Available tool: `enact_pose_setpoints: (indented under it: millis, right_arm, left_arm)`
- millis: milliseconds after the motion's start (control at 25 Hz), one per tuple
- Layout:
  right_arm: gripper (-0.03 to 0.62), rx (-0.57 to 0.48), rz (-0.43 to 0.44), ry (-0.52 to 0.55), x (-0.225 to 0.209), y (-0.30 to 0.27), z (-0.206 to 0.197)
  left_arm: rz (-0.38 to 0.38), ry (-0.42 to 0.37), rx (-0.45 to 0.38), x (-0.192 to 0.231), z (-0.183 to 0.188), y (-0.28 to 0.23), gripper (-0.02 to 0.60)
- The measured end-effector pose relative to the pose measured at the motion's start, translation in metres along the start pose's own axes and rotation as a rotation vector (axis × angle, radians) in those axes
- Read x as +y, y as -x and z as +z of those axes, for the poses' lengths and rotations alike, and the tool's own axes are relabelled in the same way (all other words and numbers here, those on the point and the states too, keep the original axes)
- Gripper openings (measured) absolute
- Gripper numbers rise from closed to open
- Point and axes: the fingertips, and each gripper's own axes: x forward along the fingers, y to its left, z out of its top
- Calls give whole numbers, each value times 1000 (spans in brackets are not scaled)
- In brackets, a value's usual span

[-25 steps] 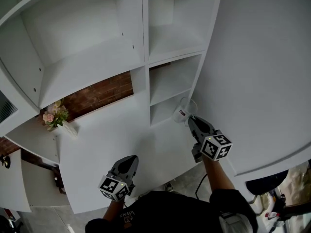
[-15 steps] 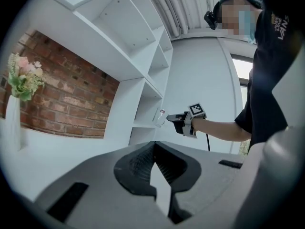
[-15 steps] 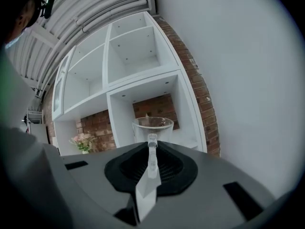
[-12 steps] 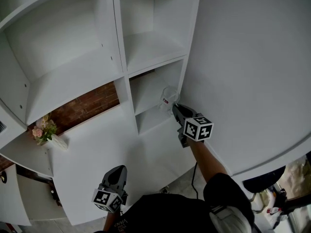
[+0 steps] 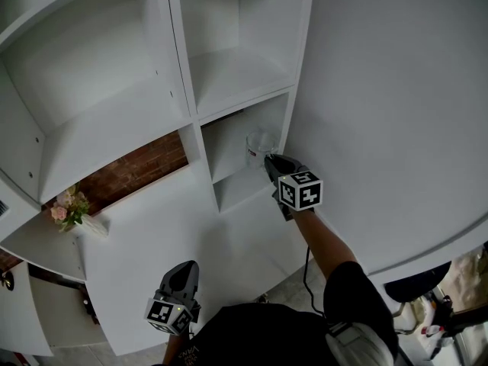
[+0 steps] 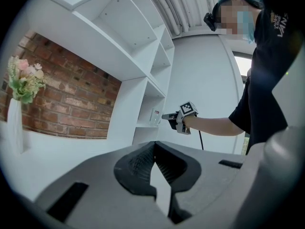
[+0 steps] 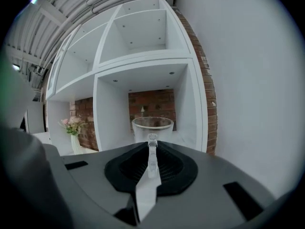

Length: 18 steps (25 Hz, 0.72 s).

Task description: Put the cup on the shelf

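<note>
Cup (image 7: 152,126) of clear glass, thin handle between right tongs (image 7: 151,151)

The right arm (image 5: 326,242) stretches forward and the right claw (image 5: 268,159) is pinched on the handle of the glass cup (image 5: 258,145). The left claw (image 5: 187,268) sits low near the body, jaws together, empty.

The cup (image 5: 258,145) is clear, the shelf (image 5: 229,75) white, the brick wall (image 5: 137,166) red-brown.

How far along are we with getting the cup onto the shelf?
Done: the cup is picked up, handle clamped in the right gripper. In hand: it's at the mouth of a shelf compartment. Left: set it down and release.
</note>
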Motion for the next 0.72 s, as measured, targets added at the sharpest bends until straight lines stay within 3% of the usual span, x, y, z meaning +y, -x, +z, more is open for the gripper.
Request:
enact_pose_setpoints:
  millis: [240, 720]
  right_arm:
    - [41, 53, -4, 94, 3, -14, 4]
    - [41, 110, 11, 108, 1, -37, 9]
  left_arm:
    - [0, 5, 2, 5, 3, -3, 8]
    - [-18, 2, 4, 7, 4, -11, 8]
